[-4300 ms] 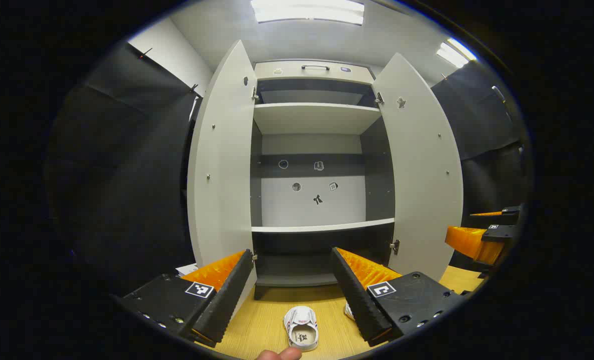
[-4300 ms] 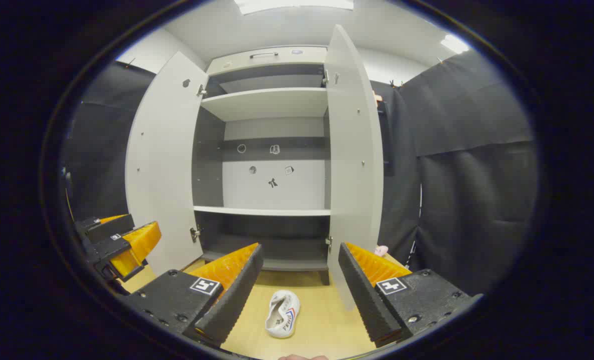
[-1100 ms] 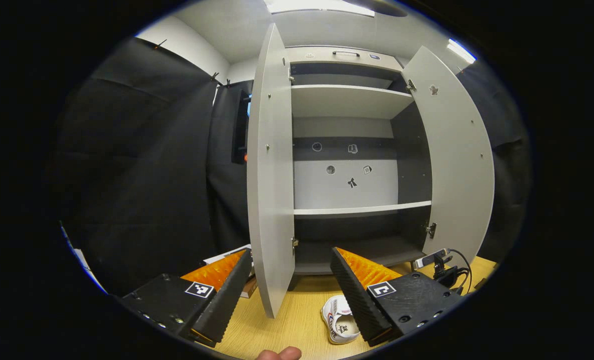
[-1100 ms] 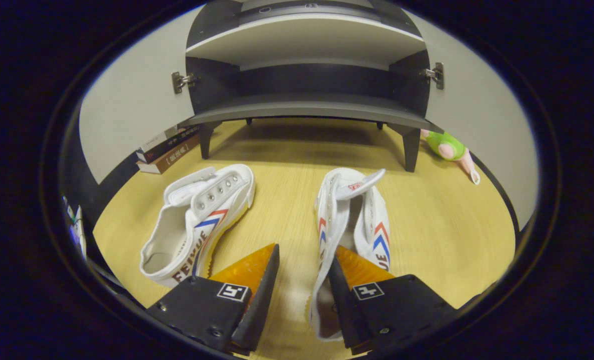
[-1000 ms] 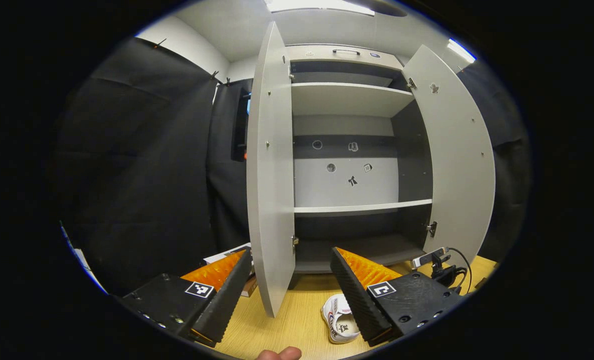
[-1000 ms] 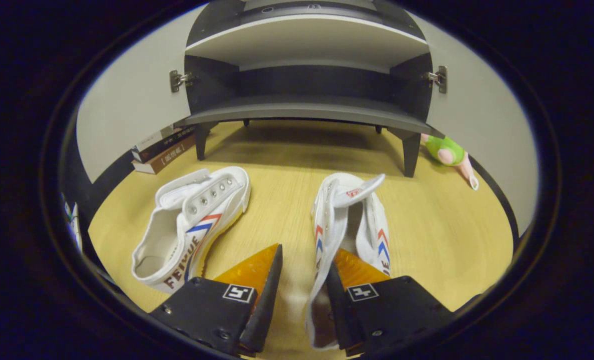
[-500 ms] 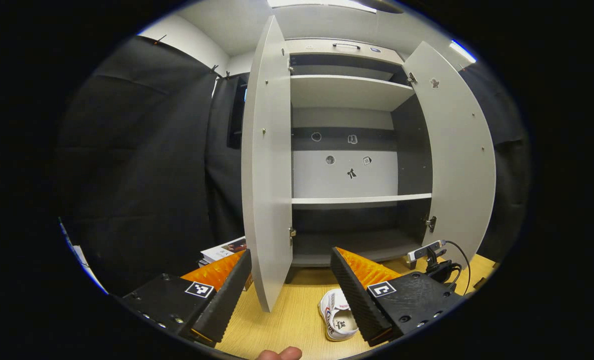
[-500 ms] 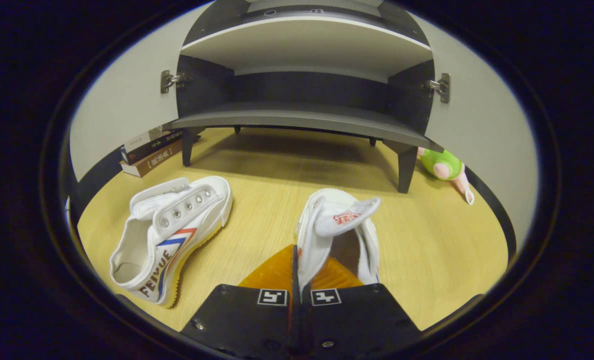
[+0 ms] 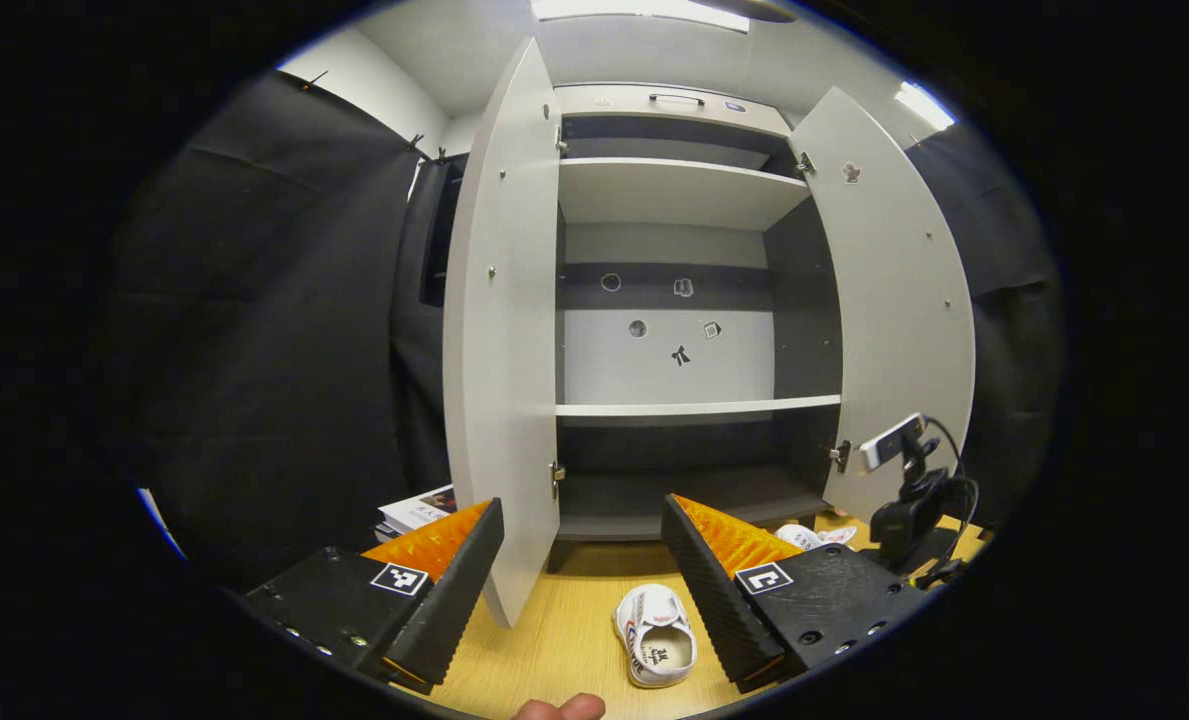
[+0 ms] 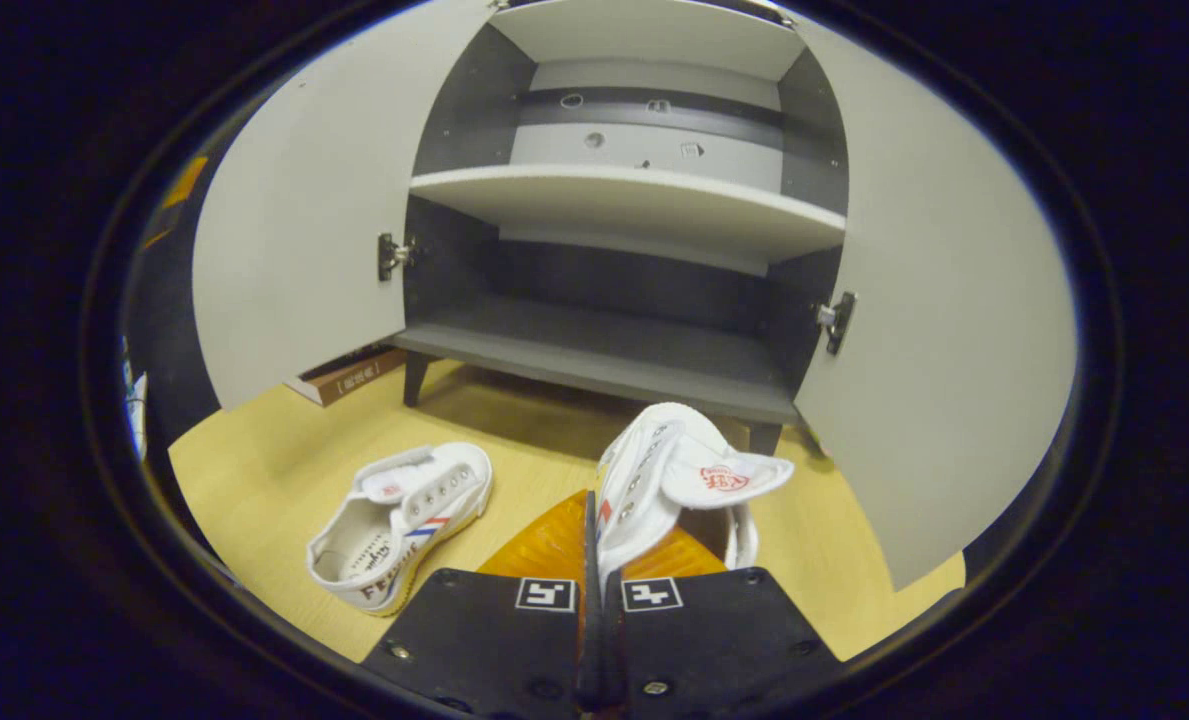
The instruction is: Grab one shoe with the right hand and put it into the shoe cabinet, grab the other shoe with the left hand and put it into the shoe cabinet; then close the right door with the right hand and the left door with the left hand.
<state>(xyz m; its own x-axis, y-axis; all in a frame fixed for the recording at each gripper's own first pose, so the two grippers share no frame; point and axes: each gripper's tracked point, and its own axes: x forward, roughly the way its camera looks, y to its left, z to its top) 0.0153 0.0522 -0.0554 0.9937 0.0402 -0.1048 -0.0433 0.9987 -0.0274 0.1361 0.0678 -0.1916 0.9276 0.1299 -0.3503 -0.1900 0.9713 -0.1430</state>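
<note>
A: While its fingers are pressing together on the side wall of the held shoe [image 10: 654,480], the right gripper [image 10: 591,560] is carrying it clear of the floor [image 10: 274,460], toe pointing toward the cabinet [image 10: 604,360]. Tongue is flopping out to the right.

B: And the other shoe [image 10: 399,525]?

A: Lying on the floor to the left of the held one, well apart from it, opening facing the camera. In the left gripper view it is sitting between the fingers' lines, farther off, untouched [image 9: 656,648].

B: Left gripper [image 9: 579,580] state?

A: Jaws standing wide apart, holding nothing, hovering in front of the cabinet's left door [image 9: 499,340]. A fingertip of the person's hand [image 9: 559,708] is showing at the bottom edge.

B: Doors?

A: Both are hanging open; the right door [image 10: 944,330] is swinging out beside the held shoe. Bottom shelf [image 10: 594,355] and middle shelf [image 10: 634,200] are lying bare.

B: Anything else nearby?

A: Books [image 10: 344,378] are sitting on the floor behind the left door. In the left gripper view, the other handheld rig's small camera with cable [image 9: 904,480] is showing at right, just in front of the right door.
</note>
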